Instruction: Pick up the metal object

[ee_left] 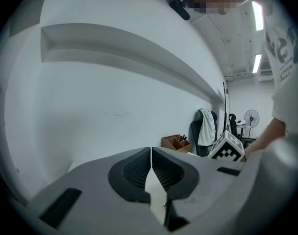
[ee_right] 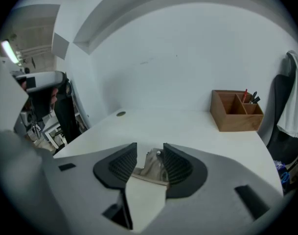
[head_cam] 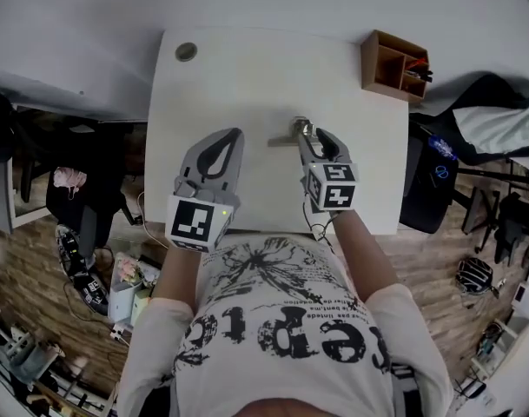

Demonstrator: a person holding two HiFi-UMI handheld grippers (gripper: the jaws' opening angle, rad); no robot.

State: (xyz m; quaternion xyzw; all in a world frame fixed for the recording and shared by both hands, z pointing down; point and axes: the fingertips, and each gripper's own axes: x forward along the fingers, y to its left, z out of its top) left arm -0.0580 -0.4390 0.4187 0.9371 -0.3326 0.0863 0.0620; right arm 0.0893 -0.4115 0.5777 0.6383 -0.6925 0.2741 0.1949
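Basically no readable brand or label anywhere. Only writing is big black lettering on the person's white shirt (head_cam: 281,320), upside down in the head view, and I can't make out a word. The marker cube (head_cam: 333,185) on each set of tongs shows black-and-white squares only, no text.

Metal object (ee_right: 151,166): dull silver-grey, irregular lumpy body with a small round stud on top. In the head view it (head_cam: 299,131) reads as a shiny knob with a flat strip running off to the left. It lies on the white surface (head_cam: 247,76), right of centre.

Right tongs (ee_right: 149,148): jaws roughly half open with the metal object between them. It sits close against the right-hand pad, with a visible gap to the other pad, so it isn't clamped.

Left tongs (ee_left: 151,151): jaws fully together, nothing between them. They sit over the near left part of the surface, well apart from the object.

Wooden box (head_cam: 394,63) with compartments stands at the far right corner, with pens in one section.
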